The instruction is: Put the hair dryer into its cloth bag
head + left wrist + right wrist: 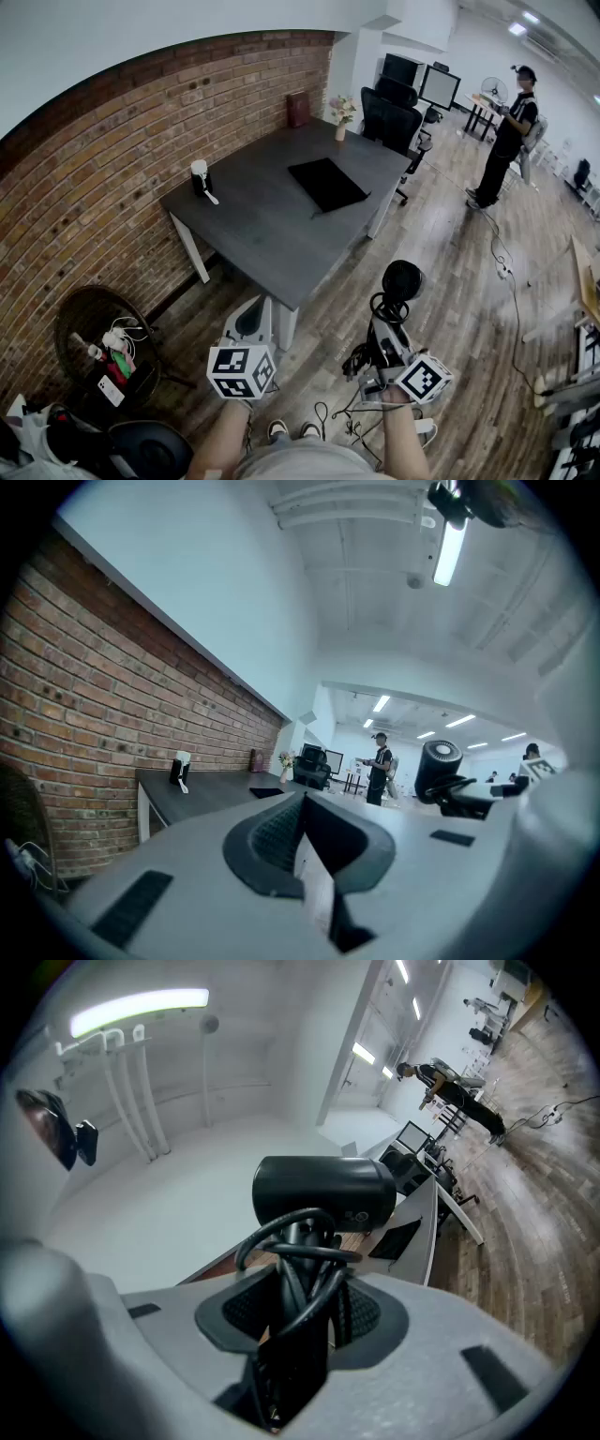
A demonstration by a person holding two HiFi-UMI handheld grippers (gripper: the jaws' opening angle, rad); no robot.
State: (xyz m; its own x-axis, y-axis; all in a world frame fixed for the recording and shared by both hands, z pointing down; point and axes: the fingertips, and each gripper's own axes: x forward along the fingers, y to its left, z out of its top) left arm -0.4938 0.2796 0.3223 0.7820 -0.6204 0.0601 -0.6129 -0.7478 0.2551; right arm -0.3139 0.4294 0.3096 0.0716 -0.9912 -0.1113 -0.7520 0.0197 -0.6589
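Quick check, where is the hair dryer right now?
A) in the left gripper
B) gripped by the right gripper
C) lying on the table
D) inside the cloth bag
B: the right gripper clamps the hair dryer by its handle and coiled cord; the cloth bag lies flat on the table.

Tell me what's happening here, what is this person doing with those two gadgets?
A person stands back from a dark table with a handheld tool in each hand. The right tool is clamped on the handle of a black hair dryer, whose cord is wound around the handle. The left tool is shut and empty. The black cloth bag lies flat on the table, untouched, so the dryer is not yet bagged.
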